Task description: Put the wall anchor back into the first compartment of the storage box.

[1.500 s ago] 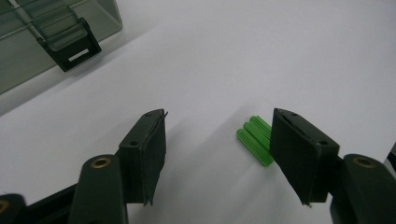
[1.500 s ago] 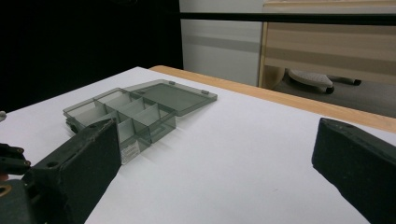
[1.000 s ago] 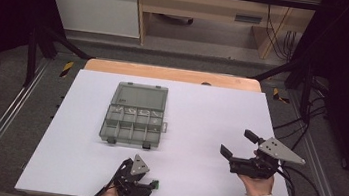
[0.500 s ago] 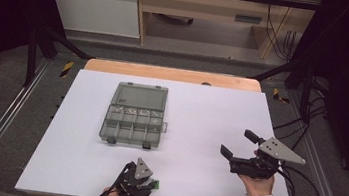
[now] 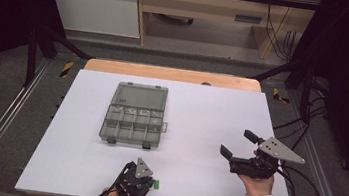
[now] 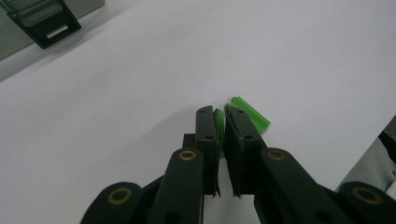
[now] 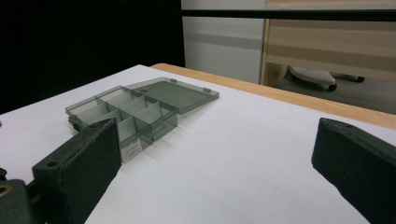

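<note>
Left gripper (image 5: 138, 181) low at the near table edge, held in a hand coming in from the bottom of the high view, tips angled down toward the surface. Jaws just closed, now pinched together on a small green ribbed piece (image 6: 250, 115), seen in the left gripper view. Right gripper (image 5: 238, 147) to the right, raised a little above the table, held level by a hand (image 5: 258, 183) in a pale sleeve. Jaws spread wide apart, nothing between.

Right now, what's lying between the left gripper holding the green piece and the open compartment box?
Nothing: in the high view, bare white table separates the left gripper, shut on the green piece, from the compartment box.
</note>
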